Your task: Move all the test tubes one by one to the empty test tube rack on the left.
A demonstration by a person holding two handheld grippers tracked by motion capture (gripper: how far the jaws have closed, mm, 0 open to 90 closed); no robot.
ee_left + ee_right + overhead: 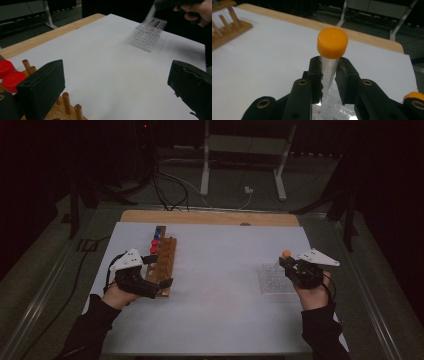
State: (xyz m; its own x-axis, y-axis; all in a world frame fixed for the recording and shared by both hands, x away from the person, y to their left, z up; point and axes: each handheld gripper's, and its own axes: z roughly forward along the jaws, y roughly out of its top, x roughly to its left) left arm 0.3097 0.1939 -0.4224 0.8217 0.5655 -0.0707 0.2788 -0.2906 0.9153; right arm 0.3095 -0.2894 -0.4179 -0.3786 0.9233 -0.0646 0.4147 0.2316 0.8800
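My right gripper [329, 65] is shut on a clear tube with an orange cap [332, 43], held upright just above the clear plastic rack [273, 280] at the table's right; the orange-capped tube [286, 254] shows there from above. A wooden peg rack [164, 261] stands at the left, with red-capped tubes [154, 246] and blue-capped tubes [157, 232] at its far end. My left gripper [157, 282] rests open at the wooden rack's near end, nothing between its jaws. In the left gripper view the red caps [11, 80] and pegs [66, 101] lie beside its left jaw.
A white sheet [220, 270] covers the table, with a wooden strip [210, 217] along the far edge. A second orange cap [415, 95] shows at the right gripper view's lower right. Beyond the table stand a metal frame [242, 150] and cables on the floor.
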